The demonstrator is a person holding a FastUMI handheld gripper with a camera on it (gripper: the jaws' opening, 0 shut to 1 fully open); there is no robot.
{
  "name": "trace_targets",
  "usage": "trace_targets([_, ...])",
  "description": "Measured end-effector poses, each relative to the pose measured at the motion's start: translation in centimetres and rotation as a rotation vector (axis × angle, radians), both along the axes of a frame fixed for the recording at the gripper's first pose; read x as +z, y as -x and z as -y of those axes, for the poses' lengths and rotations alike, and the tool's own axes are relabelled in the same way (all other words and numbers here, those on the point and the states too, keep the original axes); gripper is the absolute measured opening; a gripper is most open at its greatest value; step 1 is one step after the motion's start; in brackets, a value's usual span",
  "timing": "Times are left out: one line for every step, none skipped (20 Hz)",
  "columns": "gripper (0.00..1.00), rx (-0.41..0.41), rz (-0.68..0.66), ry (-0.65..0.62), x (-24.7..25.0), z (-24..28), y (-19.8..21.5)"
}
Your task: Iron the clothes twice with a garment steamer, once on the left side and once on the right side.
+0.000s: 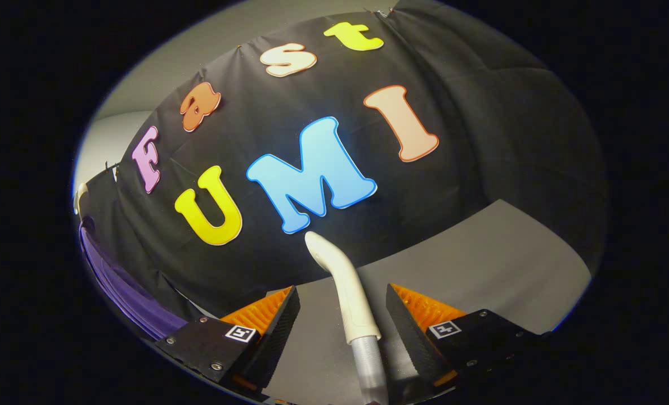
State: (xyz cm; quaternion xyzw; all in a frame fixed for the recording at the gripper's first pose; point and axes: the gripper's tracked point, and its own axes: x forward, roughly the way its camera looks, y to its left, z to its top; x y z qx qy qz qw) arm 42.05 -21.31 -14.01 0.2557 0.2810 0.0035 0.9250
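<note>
gripper view is tilted pretty hard right now, so the whole booth looks rolled over to one side. my gripper (pixel 342 312) has its two fingers spread wide apart, and neither one is pressing on anything as far as i can see. the garment steamer (pixel 345 289) sits in the gap between them: a pale handle with a bent nozzle tip that pokes out beyond the fingertips toward the black cloth wall (pixel 469 140), plus a grey ribbed hose (pixel 369 368) running back from the handle's base between the fingers. the handle looks closer to the right finger than the left one but i see open space on both sides, so it's not clamped. can't tell what's actually holding the steamer up from this angle. under it all is a grey table surface (pixel 492 259) that runs up to the cloth wall. off past the left finger there's some purple fabric (pixel 126 298) hanging along the side, probably the clothes, with a bit of pale hanger-looking thing (pixel 79 197) above it, too small for me to be sure.
</note>
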Motion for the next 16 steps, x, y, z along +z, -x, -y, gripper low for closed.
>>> trace_targets([0.95,0.015,-0.028,-0.041,-0.6,-0.1,-0.2])
trace_targets([0.95,0.030,-0.052,-0.088,-1.3,-0.3,-0.5])
trace_targets([0.95,0.037,-0.075,-0.132,-1.7,-0.4,-0.8])
trace_targets([0.95,0.057,-0.095,-0.163,-2.2,-0.7,-0.8])
trace_targets([0.94,0.079,-0.108,-0.180,-2.7,-1.1,-0.8])
trace_targets([0.94,0.097,-0.119,-0.194,-3.1,-1.3,-1.0])
trace_targets([0.94,0.113,-0.129,-0.224,-3.3,-1.6,-1.2])
trace_targets([0.94,0.130,-0.141,-0.266,-3.4,-2.1,-1.3])
trace_targets([0.93,0.151,-0.155,-0.307,-3.4,-2.7,-1.4])
trace_targets([0.93,0.167,-0.164,-0.326,-3.7,-3.1,-1.6])
trace_targets([0.93,0.178,-0.176,-0.336,-4.4,-3.3,-1.8])
trace_targets([0.91,0.185,-0.194,-0.346,-4.9,-3.6,-1.8])
trace_targets([0.89,0.197,-0.205,-0.365,-5.3,-3.9,-1.9])
trace_targets([0.87,0.202,-0.219,-0.384,-5.6,-4.2,-2.1])
trace_targets([0.84,0.217,-0.235,-0.412,-5.8,-4.6,-2.1])
trace_targets([0.82,0.229,-0.247,-0.440,-5.9,-5.0,-1.9])
